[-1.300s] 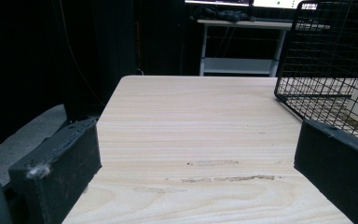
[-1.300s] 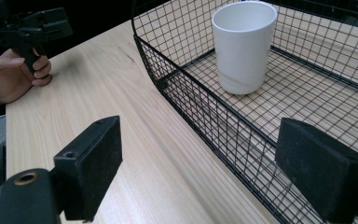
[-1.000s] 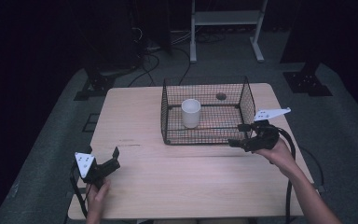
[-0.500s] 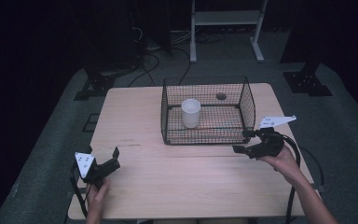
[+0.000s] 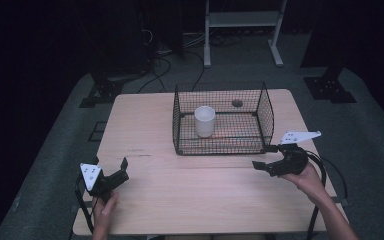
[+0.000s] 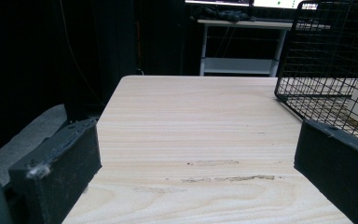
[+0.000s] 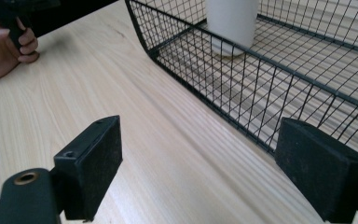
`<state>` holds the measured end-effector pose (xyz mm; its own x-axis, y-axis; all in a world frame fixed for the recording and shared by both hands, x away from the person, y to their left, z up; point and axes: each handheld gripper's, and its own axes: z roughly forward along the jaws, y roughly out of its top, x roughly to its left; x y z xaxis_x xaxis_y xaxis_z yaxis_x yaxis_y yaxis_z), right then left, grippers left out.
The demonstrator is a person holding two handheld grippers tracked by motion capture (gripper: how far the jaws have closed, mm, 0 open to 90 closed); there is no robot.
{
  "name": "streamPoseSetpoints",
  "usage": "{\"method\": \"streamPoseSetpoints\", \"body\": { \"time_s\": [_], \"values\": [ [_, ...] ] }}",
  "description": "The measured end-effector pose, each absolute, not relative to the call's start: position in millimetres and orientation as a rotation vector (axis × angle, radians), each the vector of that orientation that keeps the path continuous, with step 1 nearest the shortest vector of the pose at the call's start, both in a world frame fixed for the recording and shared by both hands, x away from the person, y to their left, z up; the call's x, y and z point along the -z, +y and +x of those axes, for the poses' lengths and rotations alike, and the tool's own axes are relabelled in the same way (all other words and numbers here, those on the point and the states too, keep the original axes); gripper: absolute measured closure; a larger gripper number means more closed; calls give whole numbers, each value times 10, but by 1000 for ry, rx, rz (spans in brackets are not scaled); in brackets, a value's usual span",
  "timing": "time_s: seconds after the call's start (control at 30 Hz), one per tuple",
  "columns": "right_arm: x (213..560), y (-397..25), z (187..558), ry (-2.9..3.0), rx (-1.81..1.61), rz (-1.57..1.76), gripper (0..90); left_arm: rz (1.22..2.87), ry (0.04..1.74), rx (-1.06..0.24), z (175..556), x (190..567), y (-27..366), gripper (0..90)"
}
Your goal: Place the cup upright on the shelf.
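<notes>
- Since the earlier frames, the right tongs (image 5: 266,157) have drawn back from the basket (image 5: 223,149) and a little toward the person, now off its front right corner; the left tongs (image 5: 111,170) have not shifted.
- Right tongs: jaws spread wide with nothing between them, held low over the worktop (image 5: 190,190) and pointed along the front of the basket, as if released after a placement or waiting for the next reach.
- Left tongs: likewise released and empty, parked well to the front left of the basket, out of the other hand's way.
- Cup (image 5: 204,121): white, upright, standing inside the basket on its floor toward the left half, apart from the mesh walls; the wire sides keep it contained.
- A small dark round object (image 5: 237,103) lies at the rear of the basket; whether it sits inside or behind the mesh cannot be told.
- Basket: black wire, open-topped, set in the far right part of the worktop.
- Worktop: pale wood grain, bare in front of the basket, with faint scuffs (image 6: 223,178) in the left gripper view.
- Surroundings: dark room, grey floor covering (image 5: 60,150), cables (image 5: 180,45) and a light metal stand (image 5: 242,30) behind the basket.
</notes>
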<state>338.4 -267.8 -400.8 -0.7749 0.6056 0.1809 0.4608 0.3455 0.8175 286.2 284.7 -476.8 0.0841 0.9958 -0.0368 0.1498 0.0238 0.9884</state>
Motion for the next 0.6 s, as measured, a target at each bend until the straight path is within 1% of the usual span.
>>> {"method": "streamPoseSetpoints", "body": {
  "time_s": [0.4,0.6],
  "values": [
    [4209,-2791,3130,2400,-1372,987,141,1334,1269,-1049,2862,4768,2846,0],
    [4258,-2913,3006,2349,-1419,1034,141,1334,1270,-1049,2864,4768,2849,0]
  ]
}}
